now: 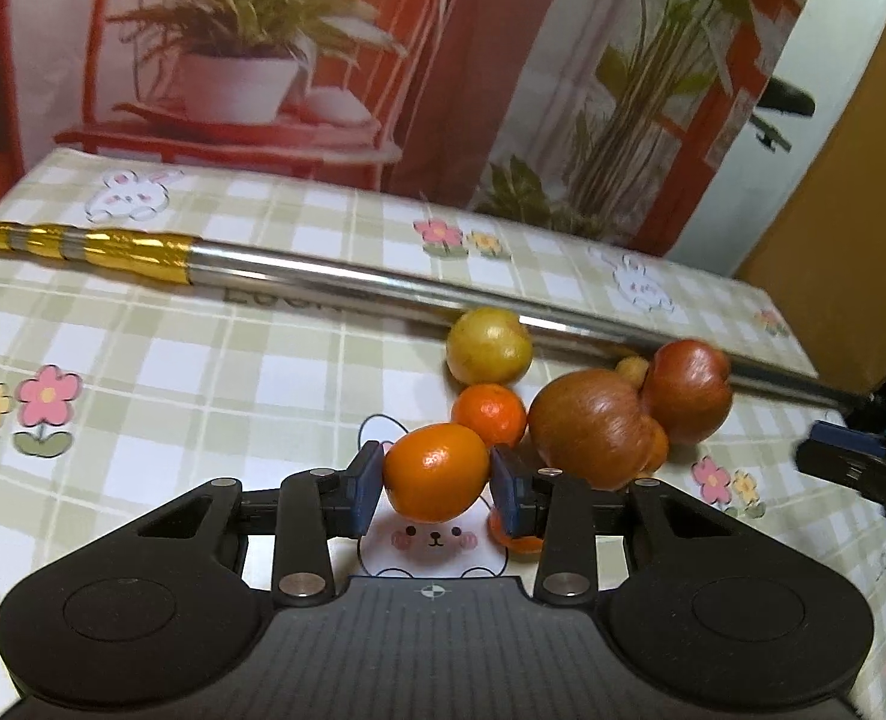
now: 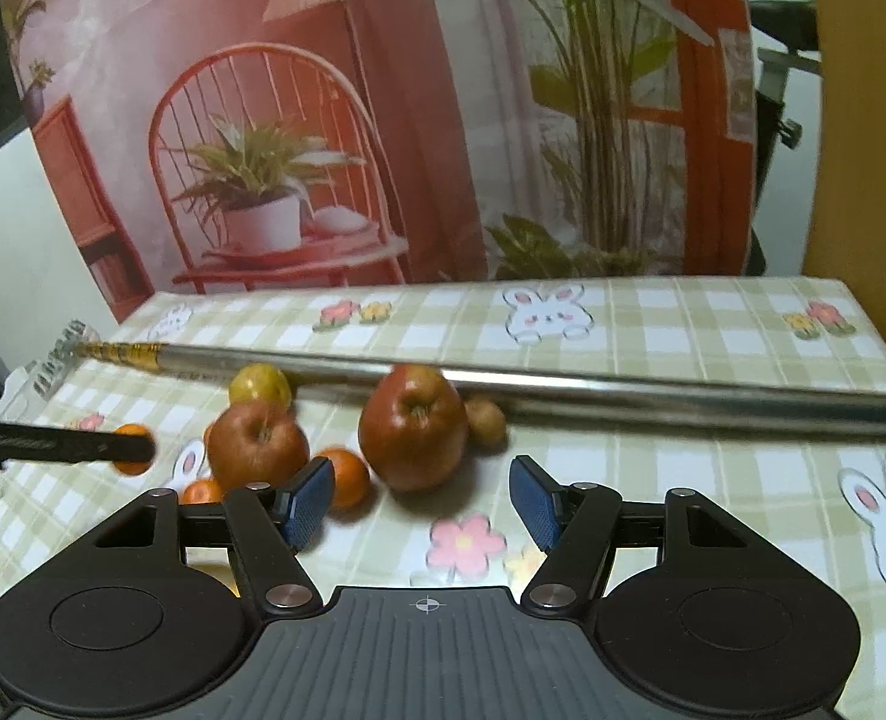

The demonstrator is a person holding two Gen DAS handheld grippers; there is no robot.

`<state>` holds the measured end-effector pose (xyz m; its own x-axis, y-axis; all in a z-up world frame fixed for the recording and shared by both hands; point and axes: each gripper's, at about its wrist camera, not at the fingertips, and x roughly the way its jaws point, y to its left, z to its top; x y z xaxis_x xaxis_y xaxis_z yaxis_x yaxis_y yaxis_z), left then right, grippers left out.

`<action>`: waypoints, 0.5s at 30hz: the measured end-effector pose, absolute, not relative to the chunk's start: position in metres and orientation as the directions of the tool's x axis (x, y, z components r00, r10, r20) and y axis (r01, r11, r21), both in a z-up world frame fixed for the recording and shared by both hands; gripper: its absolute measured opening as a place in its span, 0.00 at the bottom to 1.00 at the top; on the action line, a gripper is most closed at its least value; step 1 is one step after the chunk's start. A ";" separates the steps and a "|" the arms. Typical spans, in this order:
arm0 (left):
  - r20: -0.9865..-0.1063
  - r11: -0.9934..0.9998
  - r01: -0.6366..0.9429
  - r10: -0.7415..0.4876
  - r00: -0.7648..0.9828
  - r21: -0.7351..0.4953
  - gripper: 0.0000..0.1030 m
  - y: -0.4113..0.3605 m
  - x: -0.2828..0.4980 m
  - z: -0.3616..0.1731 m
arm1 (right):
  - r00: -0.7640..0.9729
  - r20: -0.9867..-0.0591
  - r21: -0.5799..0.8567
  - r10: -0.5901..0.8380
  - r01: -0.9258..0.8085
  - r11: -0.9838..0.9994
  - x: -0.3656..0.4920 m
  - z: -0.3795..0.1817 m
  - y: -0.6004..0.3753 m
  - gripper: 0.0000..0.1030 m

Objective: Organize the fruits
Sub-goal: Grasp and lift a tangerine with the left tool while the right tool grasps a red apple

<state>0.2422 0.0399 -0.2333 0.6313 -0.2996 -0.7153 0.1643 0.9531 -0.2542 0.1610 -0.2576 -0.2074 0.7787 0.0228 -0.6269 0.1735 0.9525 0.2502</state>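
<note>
A: Pinching a smooth oval orange (image 1: 435,473) between its blue ribbed pads, the left gripper (image 1: 437,480) holds that fruit just above the checked tablecloth (image 1: 161,360), over a printed rabbit.

B: And what crowds it?

A: A smaller round orange (image 1: 489,414) sits just behind, touching a dull yellow fruit (image 1: 489,346) farther back. On the right a glossy red-brown apple (image 1: 589,429) stands just beside the right pad, touching a second apple (image 1: 685,390), with a small tan fruit (image 1: 633,368) tucked between them at the back. Another bit of orange (image 1: 511,537) shows under the right pad.

B: The right gripper?

A: The right gripper (image 2: 422,501) stands spread wide and empty, jaws apart over a pink flower print, the nearer apple (image 2: 413,426) just ahead of it.

B: Anything barring the way?

A: A long shiny metal pole (image 1: 383,288) with a gold-wrapped end lies slantwise across the table behind the fruit, toward the far edge. Beyond that edge hangs a printed backdrop (image 2: 383,120) of red chair and plants.
</note>
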 end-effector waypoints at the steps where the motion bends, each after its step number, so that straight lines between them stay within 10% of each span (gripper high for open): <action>1: -0.708 0.954 0.161 -0.297 0.641 -0.254 0.39 0.040 0.238 -0.230 | 0.784 -0.620 0.247 0.022 0.169 0.954 0.165 -0.209 -0.257 0.60; 15: -0.655 0.961 0.151 -0.268 0.707 -0.231 0.39 0.030 0.205 -0.207 | 0.758 -0.651 0.284 0.027 0.210 0.936 0.225 -0.245 -0.259 0.60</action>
